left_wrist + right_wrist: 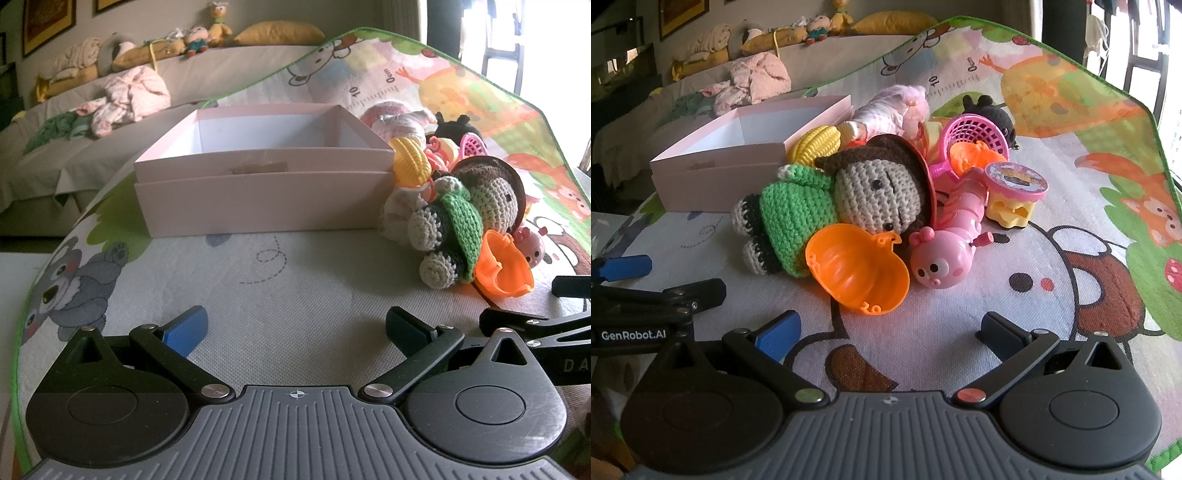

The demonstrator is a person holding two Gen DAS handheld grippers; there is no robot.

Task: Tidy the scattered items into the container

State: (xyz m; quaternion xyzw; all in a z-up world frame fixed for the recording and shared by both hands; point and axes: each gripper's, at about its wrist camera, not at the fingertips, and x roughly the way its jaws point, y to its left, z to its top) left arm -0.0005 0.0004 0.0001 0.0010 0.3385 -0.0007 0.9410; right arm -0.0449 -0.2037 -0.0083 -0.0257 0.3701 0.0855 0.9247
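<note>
An open, empty pink box sits on the play mat. To its right lies a pile of toys: a crochet doll in green, an orange pumpkin half, a pink caterpillar, a crochet corn cob, a pink basket, a yellow-and-pink drum toy, a pink plush and a black plush. My left gripper is open and empty in front of the box. My right gripper is open and empty just before the pumpkin half.
The cartoon play mat has a green edge near left. A bed with clothes, pillows and stuffed toys lies behind the mat. My left gripper also shows at the left of the right wrist view.
</note>
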